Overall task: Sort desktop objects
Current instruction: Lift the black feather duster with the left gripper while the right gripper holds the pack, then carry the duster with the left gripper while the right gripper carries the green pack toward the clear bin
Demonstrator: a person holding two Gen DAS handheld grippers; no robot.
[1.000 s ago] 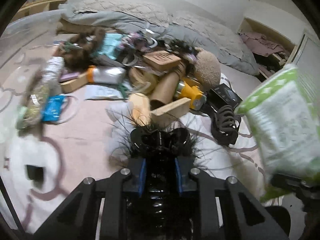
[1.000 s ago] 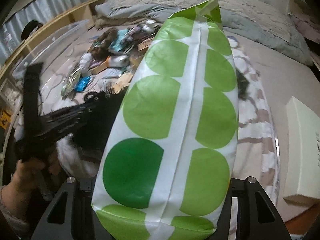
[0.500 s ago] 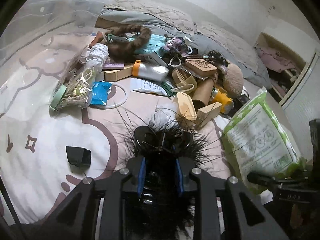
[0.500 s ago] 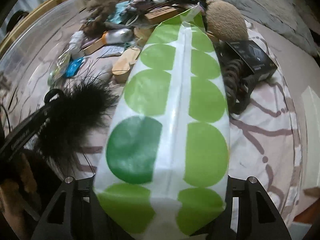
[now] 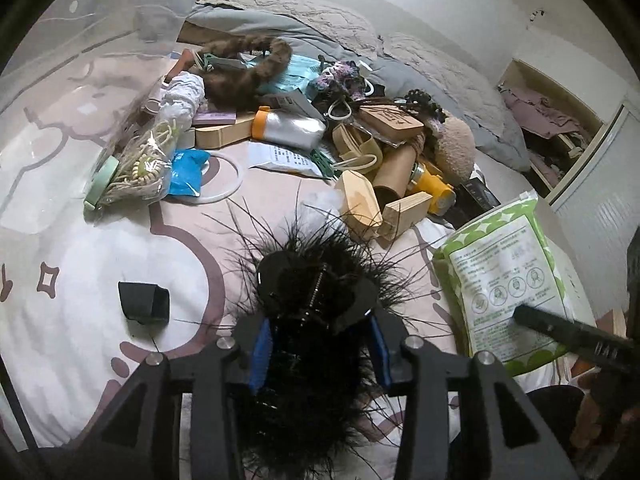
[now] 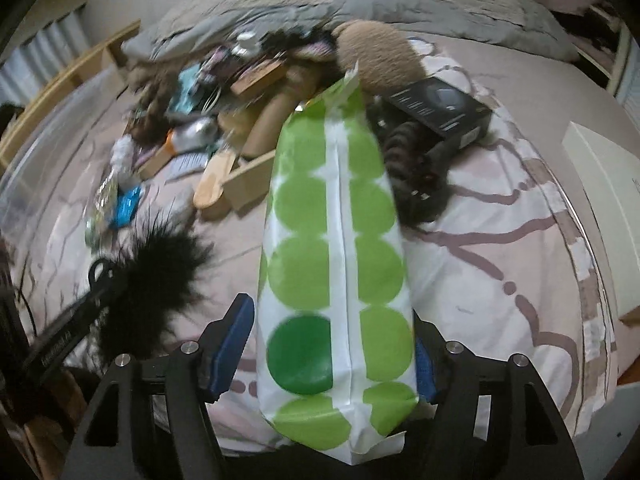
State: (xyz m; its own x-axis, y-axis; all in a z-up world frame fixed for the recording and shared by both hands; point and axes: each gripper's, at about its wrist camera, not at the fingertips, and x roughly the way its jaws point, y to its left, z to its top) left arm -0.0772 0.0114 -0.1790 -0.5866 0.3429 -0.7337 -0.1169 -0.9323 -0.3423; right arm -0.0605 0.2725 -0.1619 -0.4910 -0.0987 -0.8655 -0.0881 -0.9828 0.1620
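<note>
A black feathery hair clip [image 5: 312,280] lies on the pink-and-white bedsheet [image 5: 100,240] between the fingers of my left gripper [image 5: 318,340]. The jaws are opening and the blue pads stand off its sides. A green-dotted white package [image 6: 336,220] lies lengthwise between the fingers of my right gripper [image 6: 324,352], whose jaws are opening too. A gap shows at the left pad. In the left wrist view the package [image 5: 504,280] rests on the bed at the right. The clip [image 6: 160,264] shows at the left of the right wrist view.
A heap of things fills the far bed: wooden blocks [image 5: 404,212], a silver bottle [image 5: 292,128], a brown braid [image 5: 248,64], a bag of beads [image 5: 140,164]. A black box [image 6: 440,108] and a white box [image 6: 608,200] lie right. A small black square [image 5: 144,304] sits near left.
Both pairs of jaws have widened. The right gripper came down with the package, which now lies on the bed. The left gripper shifted early on, then kept still.
</note>
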